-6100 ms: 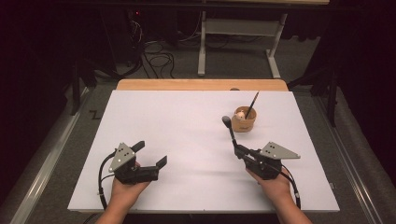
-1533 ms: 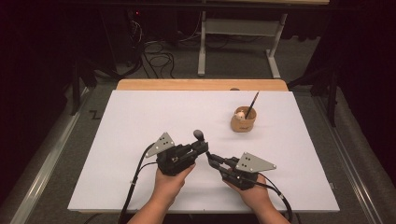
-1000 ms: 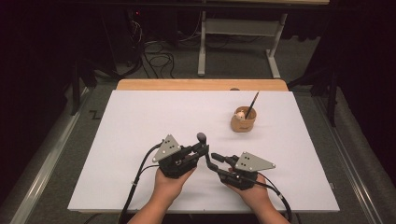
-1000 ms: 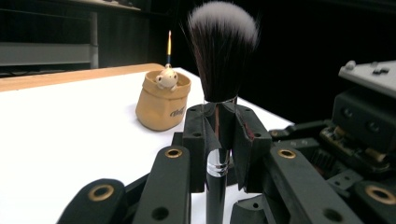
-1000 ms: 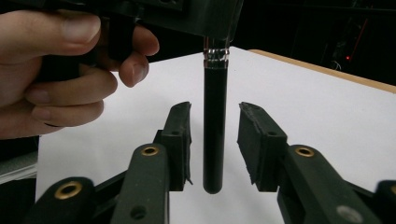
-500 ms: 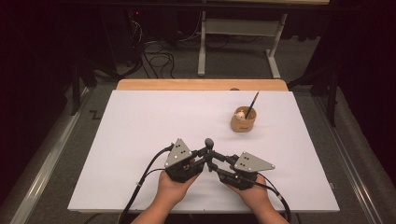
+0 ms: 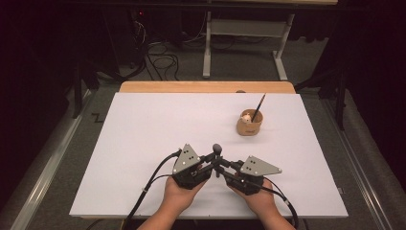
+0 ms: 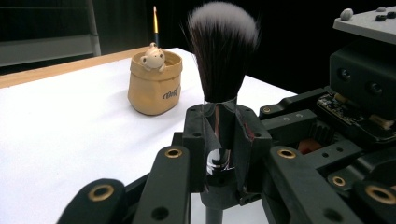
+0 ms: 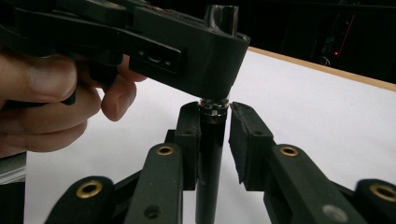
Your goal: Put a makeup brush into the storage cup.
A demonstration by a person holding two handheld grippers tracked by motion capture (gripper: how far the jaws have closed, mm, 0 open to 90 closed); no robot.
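Brush point(image 7: 217, 149) upright near the table's point(image 7: 143, 134) near edge, between both grippers. Left gripper point(image 7: 209, 166) clamps its ferrule. Right gripper point(image 7: 223, 168) jaws have just been closing around the handle; one pad point(image 9: 189, 135) touches, the other stands just off

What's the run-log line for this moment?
left tongs: shut on makeup brush | right tongs: closing around brush handle, gap on one side | cup: apart
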